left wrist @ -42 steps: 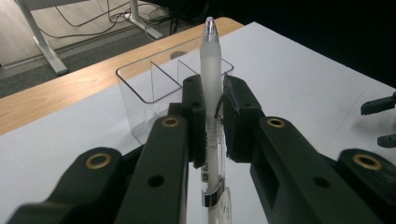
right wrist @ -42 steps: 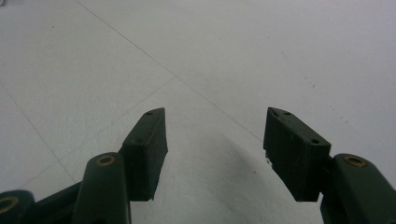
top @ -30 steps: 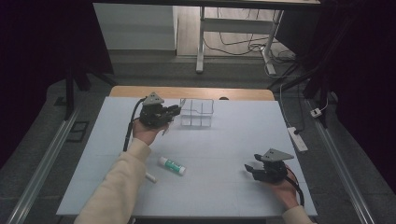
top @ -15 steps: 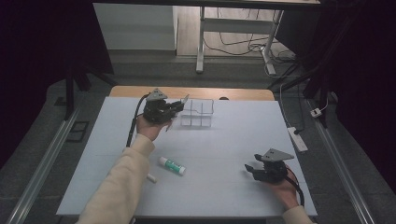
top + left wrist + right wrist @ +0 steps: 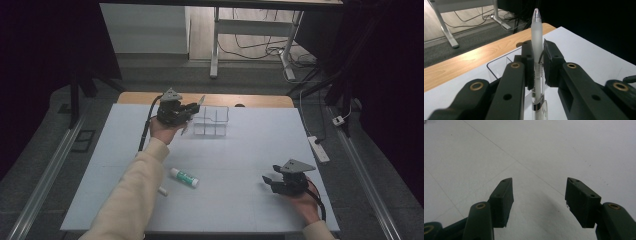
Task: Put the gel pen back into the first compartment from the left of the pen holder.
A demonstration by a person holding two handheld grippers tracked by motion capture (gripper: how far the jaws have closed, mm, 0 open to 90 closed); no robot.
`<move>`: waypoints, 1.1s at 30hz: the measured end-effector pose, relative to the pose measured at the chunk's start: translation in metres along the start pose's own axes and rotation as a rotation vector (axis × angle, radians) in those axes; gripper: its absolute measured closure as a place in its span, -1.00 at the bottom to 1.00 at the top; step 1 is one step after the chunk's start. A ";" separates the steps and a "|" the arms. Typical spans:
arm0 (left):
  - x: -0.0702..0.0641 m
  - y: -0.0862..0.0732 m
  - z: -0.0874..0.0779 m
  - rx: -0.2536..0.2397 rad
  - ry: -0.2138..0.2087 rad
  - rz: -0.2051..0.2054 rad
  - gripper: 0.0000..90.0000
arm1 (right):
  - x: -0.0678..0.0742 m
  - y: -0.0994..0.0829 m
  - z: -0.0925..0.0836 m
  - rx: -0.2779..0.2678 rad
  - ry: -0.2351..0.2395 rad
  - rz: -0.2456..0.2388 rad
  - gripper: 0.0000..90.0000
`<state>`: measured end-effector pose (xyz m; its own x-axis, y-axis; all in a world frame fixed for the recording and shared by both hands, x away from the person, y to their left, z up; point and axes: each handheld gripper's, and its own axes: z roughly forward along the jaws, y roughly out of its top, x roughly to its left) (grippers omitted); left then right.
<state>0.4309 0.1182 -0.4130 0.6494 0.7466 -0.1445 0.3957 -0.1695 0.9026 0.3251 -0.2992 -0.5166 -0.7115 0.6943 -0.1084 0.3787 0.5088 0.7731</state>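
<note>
My left gripper [image 5: 191,112] is shut on a white translucent pen [image 5: 201,100], held tilted above the back of the pale table [image 5: 240,150]. It hangs just left of a clear compartment box [image 5: 214,121]. In the left gripper view the pen [image 5: 537,37] stands upright between the jaws of the left gripper [image 5: 537,62], with the clear box [image 5: 499,67] behind. Near the front right, my right gripper [image 5: 269,181] rests open; the right gripper view has nothing between the jaws of the right gripper [image 5: 539,195].
A white glue stick with a green label [image 5: 183,177] lies front of centre, and a small white cap [image 5: 163,191] sits beside the left sleeve. A wooden strip [image 5: 260,101] borders the table's back. A power strip [image 5: 319,148] lies on the floor at right.
My left hand has carried the pen slightly up and toward the back, closer to the clear box. The right gripper has stayed put.
</note>
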 end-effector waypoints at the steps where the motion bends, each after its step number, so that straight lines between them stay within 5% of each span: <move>1: 0.000 0.001 0.000 0.000 0.001 -0.002 0.78 | 0.000 0.000 0.000 -0.001 0.000 0.000 -0.13; 19: -0.002 0.025 0.020 -0.012 0.016 0.003 0.78 | 0.000 0.000 0.000 0.002 0.002 0.002 -0.13; 33: 0.008 0.030 0.036 -0.032 0.013 -0.036 0.78 | -0.001 -0.001 0.000 0.003 -0.002 0.007 -0.13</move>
<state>0.4711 0.0955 -0.4020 0.6265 0.7603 -0.1716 0.3975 -0.1223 0.9094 0.3255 -0.3002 -0.5177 -0.7073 0.6991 -0.1045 0.3855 0.5055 0.7720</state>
